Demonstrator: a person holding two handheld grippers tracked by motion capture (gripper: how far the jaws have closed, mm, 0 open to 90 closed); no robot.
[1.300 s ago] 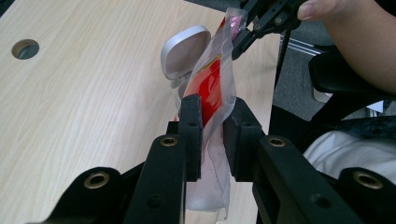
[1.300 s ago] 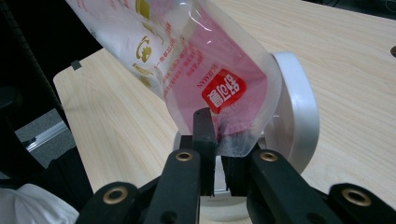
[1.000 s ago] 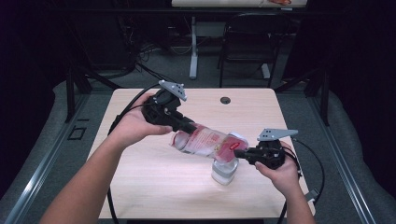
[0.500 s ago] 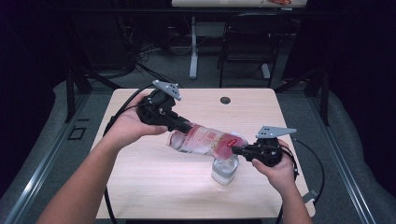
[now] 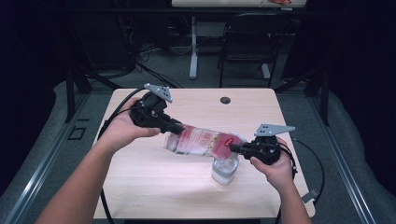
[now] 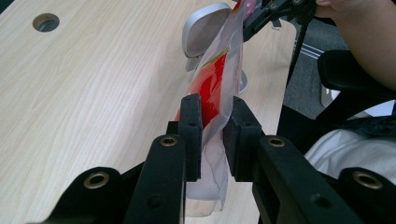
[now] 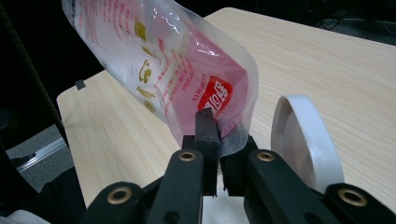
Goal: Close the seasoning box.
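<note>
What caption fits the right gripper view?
Right gripper pinches the corner of a red-printed clear bag beside a white container.

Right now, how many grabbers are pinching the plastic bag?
2. The left gripper pinches one end of the bag; the right gripper pinches the other.

Two matte black tools are being shown, the left tool [image 5: 173, 127] and the right tool [image 5: 233, 148]. Each is being topped by a grey three-cornered plate and trailed by a black cable. Brass-ringed screw holes are being seen on the blocky jaw arms. Bare forearms are being shown, no sleeves.
</note>
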